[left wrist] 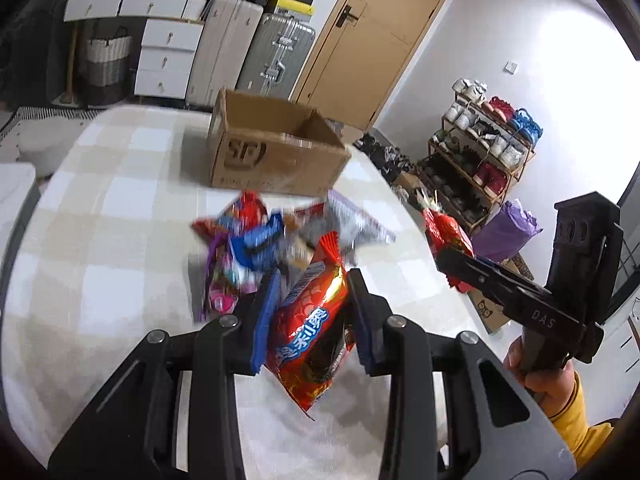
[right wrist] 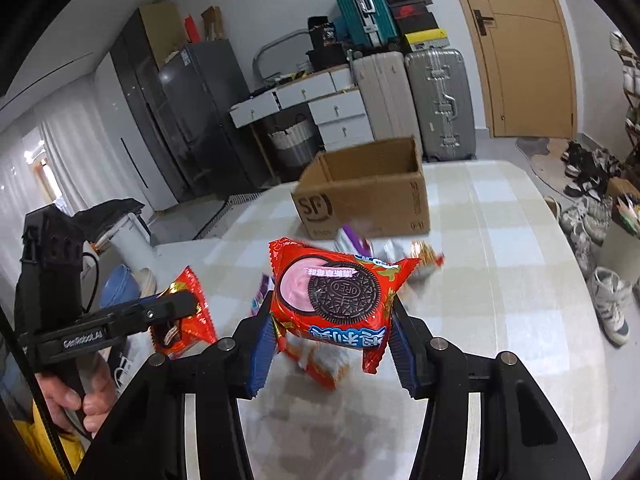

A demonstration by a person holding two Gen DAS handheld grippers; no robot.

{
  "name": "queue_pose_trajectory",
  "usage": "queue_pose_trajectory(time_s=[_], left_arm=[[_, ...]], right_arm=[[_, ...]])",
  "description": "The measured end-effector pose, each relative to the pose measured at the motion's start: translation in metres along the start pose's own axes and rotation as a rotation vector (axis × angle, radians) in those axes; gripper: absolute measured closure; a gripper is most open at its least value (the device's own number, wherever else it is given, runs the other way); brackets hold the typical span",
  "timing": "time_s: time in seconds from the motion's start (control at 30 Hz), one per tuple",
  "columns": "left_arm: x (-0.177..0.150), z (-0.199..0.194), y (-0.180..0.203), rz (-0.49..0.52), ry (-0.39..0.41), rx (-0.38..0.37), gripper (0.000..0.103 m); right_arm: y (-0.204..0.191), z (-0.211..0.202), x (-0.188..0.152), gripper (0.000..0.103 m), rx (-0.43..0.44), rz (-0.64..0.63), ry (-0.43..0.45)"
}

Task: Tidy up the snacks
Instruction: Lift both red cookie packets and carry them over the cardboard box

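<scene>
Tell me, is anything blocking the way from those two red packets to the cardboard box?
Nothing visible blocks them. Each gripper, left and right, holds a red packet lifted above the table. The snack pile lies between them and the box, but low on the table, and the box top is open.

Left gripper angled downward, blue pads clamped on the sides of a red snack pack lifted off the table. Right gripper likewise tilted down, pads pinching a red Oreo pack. Each handle gripped by a hand, yellow sleeve at the wrist.
</scene>
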State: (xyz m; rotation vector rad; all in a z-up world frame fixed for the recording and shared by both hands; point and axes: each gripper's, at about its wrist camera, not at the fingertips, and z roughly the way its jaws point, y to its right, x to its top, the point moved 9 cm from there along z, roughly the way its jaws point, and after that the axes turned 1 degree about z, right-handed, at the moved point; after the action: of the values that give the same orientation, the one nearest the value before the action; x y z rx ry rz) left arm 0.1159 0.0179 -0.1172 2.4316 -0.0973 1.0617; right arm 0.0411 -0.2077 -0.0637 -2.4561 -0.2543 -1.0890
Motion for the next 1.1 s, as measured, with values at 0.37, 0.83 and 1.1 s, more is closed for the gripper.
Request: queue_pose_trajectory(time_s=[0.37, 0.83, 1.1], left_arm=[[0.132, -0.001, 0.017, 0.062, 0.076, -0.011, 0.073], [0.275, 0.113, -0.016, 0.032, 0.002, 0.077, 0.073], [0.284, 0.210, -0.050, 0.001, -0.117, 0.113, 0.073]], right_arm=[[-0.015, 0.015, 0.099, 0.052, 0.064, -0.028, 0.030], [0.011, 0.127, 0.211, 0.052, 0.038, -0.043, -0.064], [0.043, 0.211, 0.209, 0.052, -0.013, -0.050, -0.170]])
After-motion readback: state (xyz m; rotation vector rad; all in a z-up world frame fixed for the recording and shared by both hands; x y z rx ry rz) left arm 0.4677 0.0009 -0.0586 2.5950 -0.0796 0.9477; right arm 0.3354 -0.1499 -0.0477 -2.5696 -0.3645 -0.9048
